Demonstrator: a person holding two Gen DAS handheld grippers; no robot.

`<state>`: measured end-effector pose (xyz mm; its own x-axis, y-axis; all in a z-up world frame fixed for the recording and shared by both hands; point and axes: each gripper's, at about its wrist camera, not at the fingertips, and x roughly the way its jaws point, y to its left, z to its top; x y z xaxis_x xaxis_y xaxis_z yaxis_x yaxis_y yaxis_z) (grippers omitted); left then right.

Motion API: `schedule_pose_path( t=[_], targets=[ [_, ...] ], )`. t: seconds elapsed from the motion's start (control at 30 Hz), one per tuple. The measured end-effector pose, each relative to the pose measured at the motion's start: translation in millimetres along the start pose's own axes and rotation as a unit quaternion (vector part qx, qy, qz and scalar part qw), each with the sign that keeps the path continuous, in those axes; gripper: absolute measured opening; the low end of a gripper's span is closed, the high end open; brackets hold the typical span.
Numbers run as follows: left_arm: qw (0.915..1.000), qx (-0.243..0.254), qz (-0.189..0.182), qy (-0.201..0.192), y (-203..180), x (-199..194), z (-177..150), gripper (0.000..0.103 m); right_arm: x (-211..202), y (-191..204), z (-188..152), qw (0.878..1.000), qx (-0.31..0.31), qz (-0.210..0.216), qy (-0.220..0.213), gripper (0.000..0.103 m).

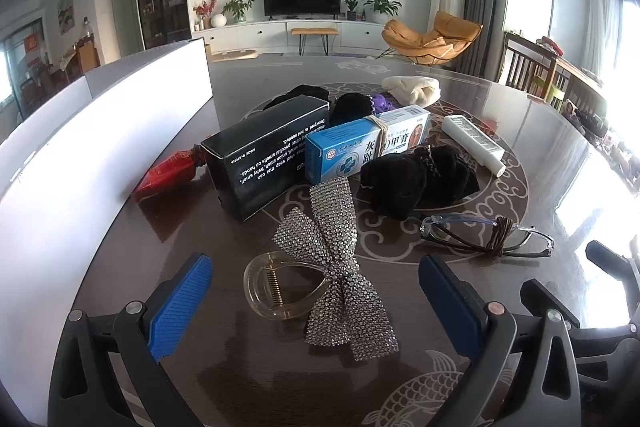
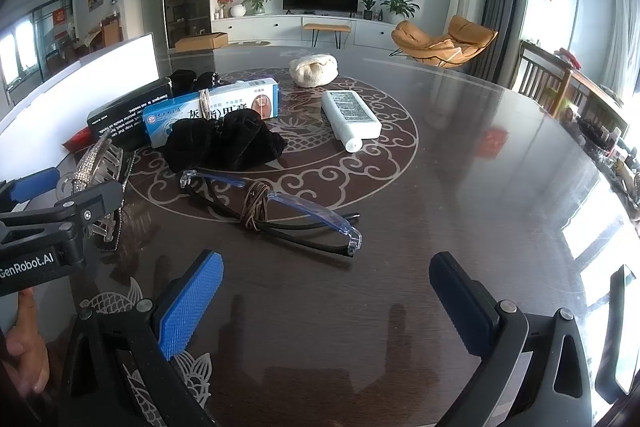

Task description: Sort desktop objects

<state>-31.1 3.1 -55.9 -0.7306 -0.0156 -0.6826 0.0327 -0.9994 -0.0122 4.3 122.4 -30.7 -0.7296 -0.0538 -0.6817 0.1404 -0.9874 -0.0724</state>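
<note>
- Left gripper (image 1: 316, 291) spread wide, holding nothing, blue pads either side of the rhinestone bow hair clip (image 1: 334, 267) lying on the dark table (image 1: 520, 155); right gripper (image 2: 326, 291) likewise splayed and empty, hovering over bare tabletop short of the glasses (image 2: 272, 205).
- Judged the bow clip the piece in hand for the left: nearest, centred between the fingers, clear claw (image 1: 276, 287) on its left and sparkly ribbon trailing right and toward the camera.
- Best taken by the rigid clear claw or the bow's knot, not the floppy ribbon tails, which would likely fold and slip.
- Needed lowering until the pads straddled the claw body, then closing squarely; a skewed pinch risked springing the claw open or skating it over the glossy surface.
- Glasses, tied round the middle with brown cord, lay just right of the clip; worth leaving undisturbed while lifting.
- Beyond, crowded together: black box (image 1: 264, 155), blue-and-white medicine box (image 1: 360, 143), black fuzzy cloth (image 1: 416, 179), white tube (image 1: 474, 143), cream cloth (image 1: 412, 89) farther back.
- White bin wall (image 1: 100, 131) along the left, a probable drop place, though contents not visible.
- Straight lift advised before swinging left, to clear the black box.
</note>
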Motion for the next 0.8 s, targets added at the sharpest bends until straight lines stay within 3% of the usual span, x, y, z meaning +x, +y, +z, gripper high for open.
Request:
schedule_pose_path(
  t=[0.8],
  targets=[
    [0.9997,-0.021,-0.011,0.003,8.4,0.4,-1.1,0.103,0.1,0.5,-0.4,1.000,0.000,-0.001,0.000,0.103]
  ],
)
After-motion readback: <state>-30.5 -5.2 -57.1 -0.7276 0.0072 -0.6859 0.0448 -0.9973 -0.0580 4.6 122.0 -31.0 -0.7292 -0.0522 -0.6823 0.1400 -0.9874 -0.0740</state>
